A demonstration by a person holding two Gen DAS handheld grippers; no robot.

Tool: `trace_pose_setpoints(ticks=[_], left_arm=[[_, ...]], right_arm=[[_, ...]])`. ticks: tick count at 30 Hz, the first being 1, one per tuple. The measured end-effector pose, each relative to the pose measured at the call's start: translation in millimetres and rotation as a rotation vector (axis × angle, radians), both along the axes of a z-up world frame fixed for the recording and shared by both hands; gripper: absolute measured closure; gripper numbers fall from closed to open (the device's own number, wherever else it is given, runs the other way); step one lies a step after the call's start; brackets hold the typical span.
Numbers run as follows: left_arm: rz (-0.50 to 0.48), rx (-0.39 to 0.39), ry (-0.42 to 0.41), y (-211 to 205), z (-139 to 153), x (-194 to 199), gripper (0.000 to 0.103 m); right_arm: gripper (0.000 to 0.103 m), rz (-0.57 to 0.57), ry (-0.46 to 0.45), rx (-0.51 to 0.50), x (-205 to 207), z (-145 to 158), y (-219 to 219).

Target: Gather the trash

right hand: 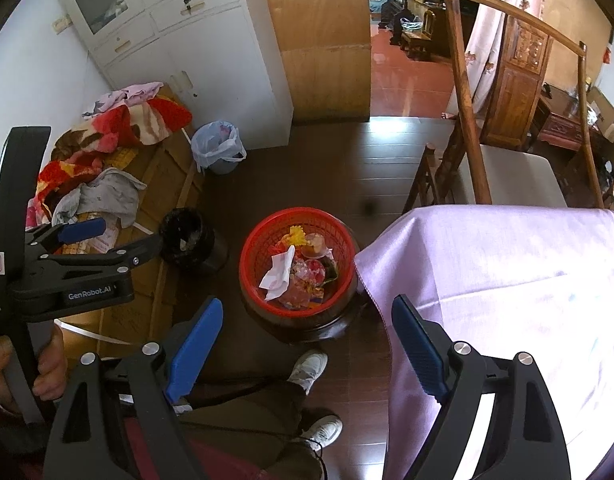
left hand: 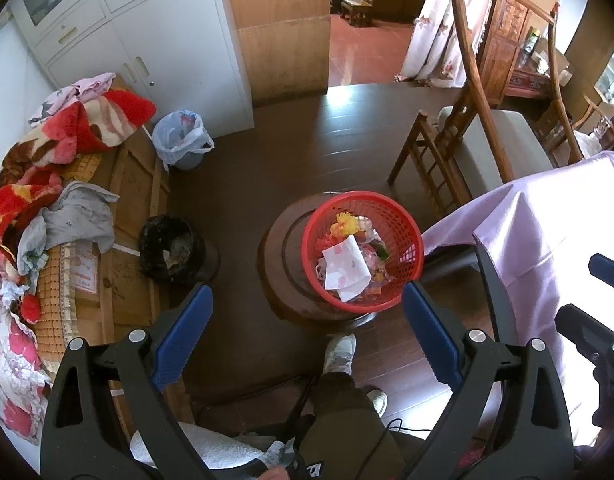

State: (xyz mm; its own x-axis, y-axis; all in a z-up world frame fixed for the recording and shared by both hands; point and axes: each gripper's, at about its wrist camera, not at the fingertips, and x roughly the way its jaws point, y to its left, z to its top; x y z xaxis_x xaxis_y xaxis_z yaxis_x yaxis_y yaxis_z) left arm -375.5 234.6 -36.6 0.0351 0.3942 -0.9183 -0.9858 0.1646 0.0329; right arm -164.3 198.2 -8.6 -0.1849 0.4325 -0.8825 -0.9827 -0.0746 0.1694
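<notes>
Trash fills the red basket ahead of our jaws.
We hold left gripper and right gripper wide open, both empty, above it.

Red basket of trash sits on stool.

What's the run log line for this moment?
left gripper: open, empty | right gripper: open, empty | red basket: holds trash, on round stool
</notes>
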Motion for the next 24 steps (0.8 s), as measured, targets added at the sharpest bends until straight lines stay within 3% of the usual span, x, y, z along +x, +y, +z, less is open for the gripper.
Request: trace_pose_setpoints(ticks=[24], left_arm=[[-0.084,0.028,-0.014,-82.3,15.8,34.6,0.011]], right_arm=[[0.018,-0.075,0.021,0.087,27.2,9.9,-102.2]])
